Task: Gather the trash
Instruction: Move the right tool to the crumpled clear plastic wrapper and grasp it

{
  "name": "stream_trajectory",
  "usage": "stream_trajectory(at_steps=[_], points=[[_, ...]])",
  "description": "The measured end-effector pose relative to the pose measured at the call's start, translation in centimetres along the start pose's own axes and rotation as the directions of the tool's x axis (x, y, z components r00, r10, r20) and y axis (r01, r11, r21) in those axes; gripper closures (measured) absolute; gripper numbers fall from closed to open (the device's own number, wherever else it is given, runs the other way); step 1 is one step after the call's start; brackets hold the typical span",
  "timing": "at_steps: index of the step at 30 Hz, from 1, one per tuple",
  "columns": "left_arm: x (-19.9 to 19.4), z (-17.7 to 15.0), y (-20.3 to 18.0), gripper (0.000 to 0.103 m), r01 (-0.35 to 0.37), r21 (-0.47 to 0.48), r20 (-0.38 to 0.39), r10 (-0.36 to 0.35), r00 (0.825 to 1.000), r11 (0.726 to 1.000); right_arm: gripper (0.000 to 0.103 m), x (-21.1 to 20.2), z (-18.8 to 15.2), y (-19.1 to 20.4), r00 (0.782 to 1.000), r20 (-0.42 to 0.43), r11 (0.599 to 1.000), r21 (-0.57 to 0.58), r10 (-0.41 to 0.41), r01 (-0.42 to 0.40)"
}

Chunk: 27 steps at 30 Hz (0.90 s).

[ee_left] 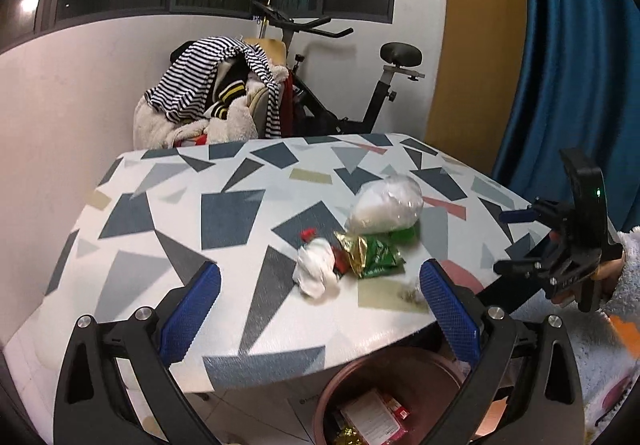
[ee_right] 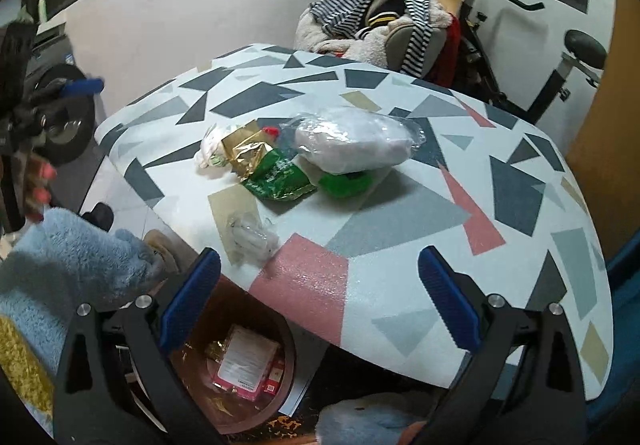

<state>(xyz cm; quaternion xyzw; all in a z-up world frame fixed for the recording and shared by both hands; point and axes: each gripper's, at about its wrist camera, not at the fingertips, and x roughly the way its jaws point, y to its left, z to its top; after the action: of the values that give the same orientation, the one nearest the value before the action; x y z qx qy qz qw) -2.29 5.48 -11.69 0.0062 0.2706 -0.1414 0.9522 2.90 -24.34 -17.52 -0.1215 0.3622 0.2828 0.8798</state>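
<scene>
Trash lies in a cluster on the patterned table: a crumpled white tissue, a gold and green wrapper, a clear bag of white material and a small clear wrapper near the front edge. My left gripper hovers open just short of the tissue, holding nothing. My right gripper is open over the table's near edge, with the small clear wrapper ahead to its left and the clear bag beyond. The brown bin stands below the table edge.
The bin holds a pink package and gold scraps. A chair piled with striped clothes and an exercise bike stand behind the table. A blue curtain hangs at the right. Fluffy blue sleeves cover the person's arms.
</scene>
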Motion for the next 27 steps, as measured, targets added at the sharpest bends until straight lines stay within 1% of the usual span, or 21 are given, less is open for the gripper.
stream_trajectory(at_steps=[1,3,4,5,6,10,14,20,21,22,24,26,27], points=[[0.0,0.2,0.1,0.006,-0.004,0.007,0.002,0.004,1.000,1.000,0.006,0.0,0.1,-0.1,1.000,0.010,1.000,-0.002,0.025,-0.025],[0.2,0.5,0.1,0.006,-0.023,0.027,-0.003,0.023,1.000,0.999,0.006,0.2,0.2,-0.2,0.999,0.007,0.999,0.000,0.033,-0.033],[0.3,0.6,0.2,0.006,-0.016,0.032,-0.013,0.016,1.000,0.999,0.006,0.4,0.3,-0.1,0.999,-0.002,0.999,-0.001,0.033,-0.033],[0.7,0.7,0.3,0.006,0.002,0.035,-0.043,-0.001,0.999,0.999,0.006,0.6,0.4,-0.1,0.999,-0.011,0.999,-0.004,0.035,-0.035],[0.9,0.7,0.4,0.006,0.001,0.038,-0.056,0.001,0.998,0.999,0.006,0.9,0.5,0.0,0.999,-0.019,0.999,-0.009,0.036,-0.036],[1.8,0.5,0.7,0.006,-0.039,0.053,-0.103,0.044,0.994,0.998,0.006,1.6,0.8,0.5,0.999,-0.031,1.000,-0.002,0.025,-0.025],[2.2,0.1,1.0,0.006,-0.007,0.051,-0.105,0.012,0.994,0.999,0.006,2.8,0.7,0.8,0.998,-0.046,0.997,0.059,0.051,-0.048],[3.2,-0.5,0.7,0.006,0.007,0.066,-0.134,0.002,0.991,0.998,0.006,5.4,0.6,2.3,0.994,-0.068,0.995,0.047,0.091,-0.088],[3.3,-0.5,0.5,0.006,0.006,0.073,-0.134,0.004,0.991,0.997,0.008,5.7,0.6,2.5,0.993,-0.071,0.995,0.046,0.096,-0.093],[3.4,-0.6,0.4,0.006,0.005,0.084,-0.132,0.006,0.991,0.996,0.014,6.2,0.7,2.7,0.992,-0.077,0.994,0.045,0.105,-0.102],[3.7,-0.8,0.3,0.006,0.009,0.099,-0.135,0.005,0.991,0.995,0.019,7.3,0.8,3.2,0.989,-0.091,0.992,0.045,0.118,-0.114],[4.0,-1.0,0.4,0.006,0.013,0.094,-0.146,0.001,0.989,0.995,0.023,8.0,0.9,3.6,0.989,-0.103,0.994,0.032,0.108,-0.106],[4.3,-1.1,0.5,0.008,0.015,0.079,-0.153,-0.003,0.988,0.997,0.029,8.6,0.9,3.9,0.988,-0.124,0.995,0.015,0.096,-0.095]])
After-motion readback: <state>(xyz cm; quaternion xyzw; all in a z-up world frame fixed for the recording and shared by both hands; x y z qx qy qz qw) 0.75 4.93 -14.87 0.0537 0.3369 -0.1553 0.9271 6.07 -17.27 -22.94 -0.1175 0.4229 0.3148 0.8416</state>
